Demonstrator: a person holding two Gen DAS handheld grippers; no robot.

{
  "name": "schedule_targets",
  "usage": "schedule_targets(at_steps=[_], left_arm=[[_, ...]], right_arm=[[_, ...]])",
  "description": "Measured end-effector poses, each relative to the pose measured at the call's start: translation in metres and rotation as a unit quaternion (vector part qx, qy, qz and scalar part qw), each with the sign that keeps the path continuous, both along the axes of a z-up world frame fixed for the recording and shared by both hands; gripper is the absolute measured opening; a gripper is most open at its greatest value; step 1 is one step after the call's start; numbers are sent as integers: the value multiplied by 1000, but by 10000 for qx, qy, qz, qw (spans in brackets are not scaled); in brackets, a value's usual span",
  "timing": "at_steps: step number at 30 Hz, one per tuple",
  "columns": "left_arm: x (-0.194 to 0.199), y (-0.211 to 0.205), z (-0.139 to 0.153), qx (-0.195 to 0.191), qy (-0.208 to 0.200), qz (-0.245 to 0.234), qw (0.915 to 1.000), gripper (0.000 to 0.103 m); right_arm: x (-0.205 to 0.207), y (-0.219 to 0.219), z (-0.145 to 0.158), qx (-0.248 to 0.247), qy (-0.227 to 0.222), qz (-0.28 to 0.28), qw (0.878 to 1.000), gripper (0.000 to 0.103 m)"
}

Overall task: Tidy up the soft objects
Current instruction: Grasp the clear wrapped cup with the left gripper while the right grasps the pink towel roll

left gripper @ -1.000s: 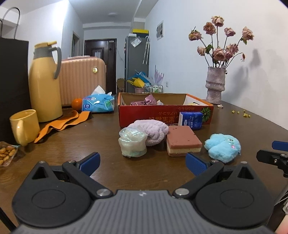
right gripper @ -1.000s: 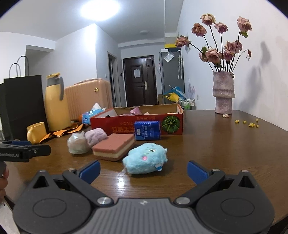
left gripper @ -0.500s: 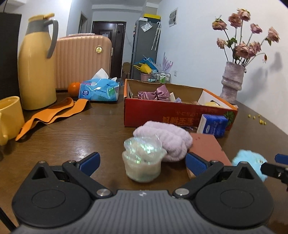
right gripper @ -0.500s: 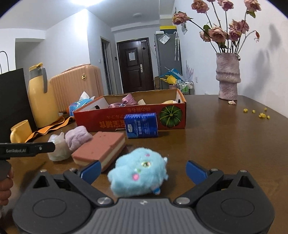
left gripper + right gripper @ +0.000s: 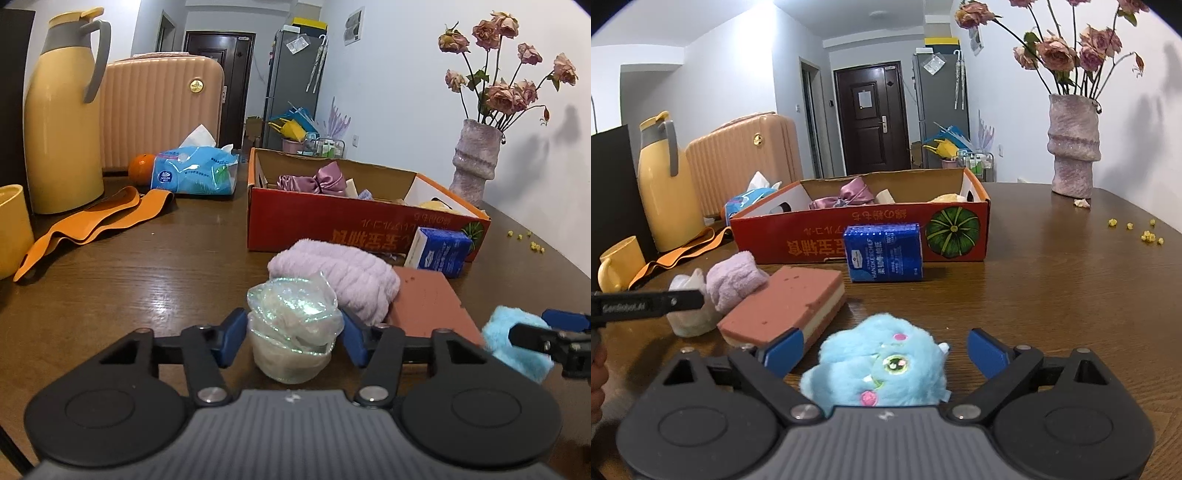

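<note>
My left gripper (image 5: 291, 338) is closing its jaws on a crumpled iridescent plastic bundle (image 5: 291, 321), and both blue pads touch its sides. Behind the bundle lie a lavender fluffy cloth (image 5: 343, 280) and a pink sponge block (image 5: 428, 306). A blue plush toy (image 5: 882, 365) sits between the pads of my right gripper (image 5: 884, 350). Those jaws are closing slowly, with a gap on each side of the toy. A red cardboard box (image 5: 849, 243) stands beyond, holding a satin bow and other items. A blue handkerchief pack (image 5: 884, 253) leans on its front.
On the left of the brown table stand a yellow thermos jug (image 5: 62, 118), a yellow mug (image 5: 11, 229), an orange strap (image 5: 96, 221) and a tissue pack (image 5: 195, 170). A vase of dried roses (image 5: 1071, 147) is at the far right, with yellow crumbs (image 5: 1145, 232) near it.
Both grippers moved forward over the table. The left jaws narrowed from wide apart onto the iridescent bundle. The right gripper came up around the blue plush and its jaws narrowed a little.
</note>
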State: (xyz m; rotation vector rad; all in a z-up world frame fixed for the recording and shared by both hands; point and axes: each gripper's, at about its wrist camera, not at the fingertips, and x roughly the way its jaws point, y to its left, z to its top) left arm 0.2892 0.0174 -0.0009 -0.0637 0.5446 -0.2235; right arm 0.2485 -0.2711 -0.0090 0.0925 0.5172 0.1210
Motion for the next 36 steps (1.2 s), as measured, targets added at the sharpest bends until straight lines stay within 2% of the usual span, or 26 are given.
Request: schedule_targets(at_steps=[5, 8, 10, 12, 17, 24, 27, 29, 34, 36], left_arm=[[-11, 11, 4, 185, -108, 184, 9996, 53], [-12, 22, 5, 152, -87, 310, 9994, 53], [-12, 28, 4, 122, -75, 388, 9991, 56], [-11, 34, 3, 123, -27, 490, 9987, 65], [-8, 40, 4, 65, -61, 501, 9987, 69], [10, 46, 1, 168, 21, 800, 9966, 69], [14, 56, 3, 67, 47, 885, 9960, 63], [14, 61, 4, 23, 22, 870, 9962, 58], [14, 69, 4, 57, 19, 939, 9956, 52], [16, 70, 3, 1, 54, 946, 9955, 52]], right_arm=[[-4, 1, 3, -20, -79, 33, 10000, 95], [-4, 6, 6, -47, -150, 68, 9999, 95], [-3, 11, 8, -131, -202, 107, 9997, 95], [-1, 17, 8, -258, -196, 133, 9994, 95], [3, 20, 13, -199, -200, 96, 9996, 94], [24, 56, 32, -147, -411, 797, 9959, 94], [38, 85, 31, -439, -399, 1132, 9918, 93], [49, 98, 30, -701, -383, 1079, 9910, 90], [72, 87, 28, -282, -105, 891, 9956, 90], [73, 80, 26, -334, -65, 774, 9964, 89]])
